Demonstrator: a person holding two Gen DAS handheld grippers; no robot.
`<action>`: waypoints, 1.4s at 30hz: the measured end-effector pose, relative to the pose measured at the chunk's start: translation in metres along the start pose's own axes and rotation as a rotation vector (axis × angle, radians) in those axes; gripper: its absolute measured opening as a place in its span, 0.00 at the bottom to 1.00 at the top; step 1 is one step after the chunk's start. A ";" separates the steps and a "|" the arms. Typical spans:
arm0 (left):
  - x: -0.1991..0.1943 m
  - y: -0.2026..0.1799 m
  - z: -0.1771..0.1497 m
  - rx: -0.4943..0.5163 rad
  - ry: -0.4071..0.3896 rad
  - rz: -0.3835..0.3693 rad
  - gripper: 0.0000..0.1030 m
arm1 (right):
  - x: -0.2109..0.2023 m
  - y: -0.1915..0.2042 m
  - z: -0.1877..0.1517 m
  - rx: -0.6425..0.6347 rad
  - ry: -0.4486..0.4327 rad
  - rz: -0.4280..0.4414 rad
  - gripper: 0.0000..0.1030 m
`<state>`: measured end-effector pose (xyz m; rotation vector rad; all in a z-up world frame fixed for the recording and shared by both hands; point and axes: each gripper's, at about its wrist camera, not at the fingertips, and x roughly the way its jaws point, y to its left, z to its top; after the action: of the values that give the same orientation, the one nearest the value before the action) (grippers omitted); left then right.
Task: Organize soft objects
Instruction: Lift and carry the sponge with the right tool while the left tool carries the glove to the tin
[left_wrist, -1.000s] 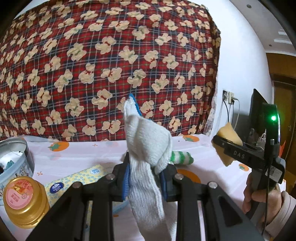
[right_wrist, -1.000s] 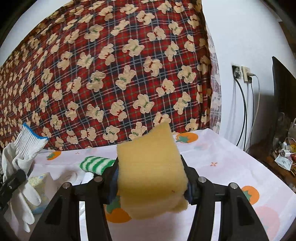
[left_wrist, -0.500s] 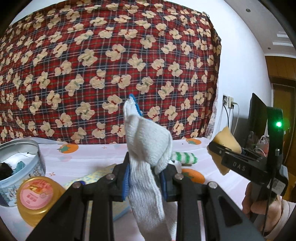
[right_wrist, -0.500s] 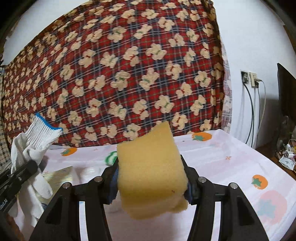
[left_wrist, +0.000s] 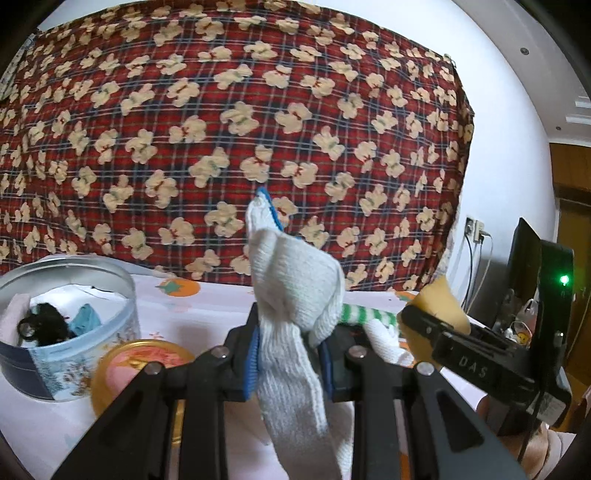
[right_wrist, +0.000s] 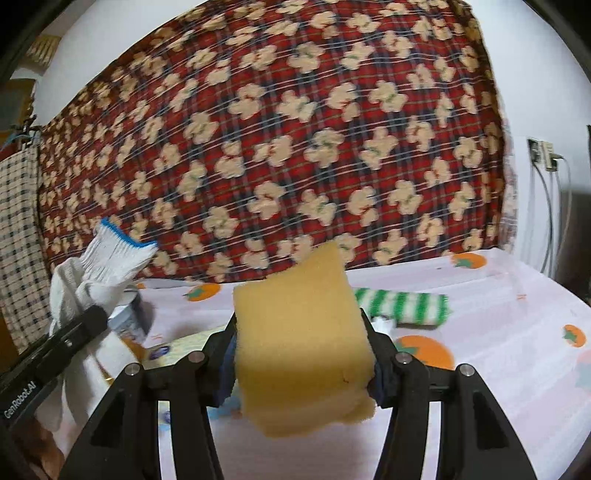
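Note:
My left gripper (left_wrist: 290, 360) is shut on a white knit glove (left_wrist: 295, 295) with a blue cuff, which stands up between the pads and hangs down below them. The same glove (right_wrist: 107, 266) shows at the left of the right wrist view. My right gripper (right_wrist: 301, 354) is shut on a yellow sponge (right_wrist: 301, 343), held above the table. That sponge (left_wrist: 439, 306) and the right gripper appear at the right of the left wrist view. A round tin (left_wrist: 66, 325) with dark and blue soft items inside stands at the left. A green-and-white striped cloth (right_wrist: 402, 304) lies on the table behind.
A yellow jar with a pink lid (left_wrist: 140, 365) sits beside the tin. A tissue pack (right_wrist: 181, 347) lies on the tablecloth printed with orange fruit (right_wrist: 480, 332). A red plaid cloth with bears (left_wrist: 236, 129) hangs behind. A dark screen (left_wrist: 524, 266) and wall sockets with cables (right_wrist: 543, 155) are at the right.
Both grippers have swung left with their loads. The tin has come further into the left wrist view, and the tissue pack has slipped behind the fingers.

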<state>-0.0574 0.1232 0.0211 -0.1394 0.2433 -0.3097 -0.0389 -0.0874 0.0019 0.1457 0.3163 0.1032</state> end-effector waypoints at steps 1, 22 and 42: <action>-0.001 0.003 0.000 0.005 -0.003 0.009 0.24 | 0.002 0.008 -0.001 -0.003 0.003 0.014 0.56; -0.047 0.121 0.016 -0.009 -0.072 0.246 0.24 | 0.040 0.149 -0.008 -0.039 0.067 0.279 0.56; -0.014 0.246 0.070 -0.030 -0.042 0.484 0.24 | 0.138 0.267 0.036 0.032 0.182 0.374 0.56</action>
<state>0.0173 0.3665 0.0490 -0.1125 0.2328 0.1776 0.0815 0.1875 0.0361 0.2271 0.4698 0.4836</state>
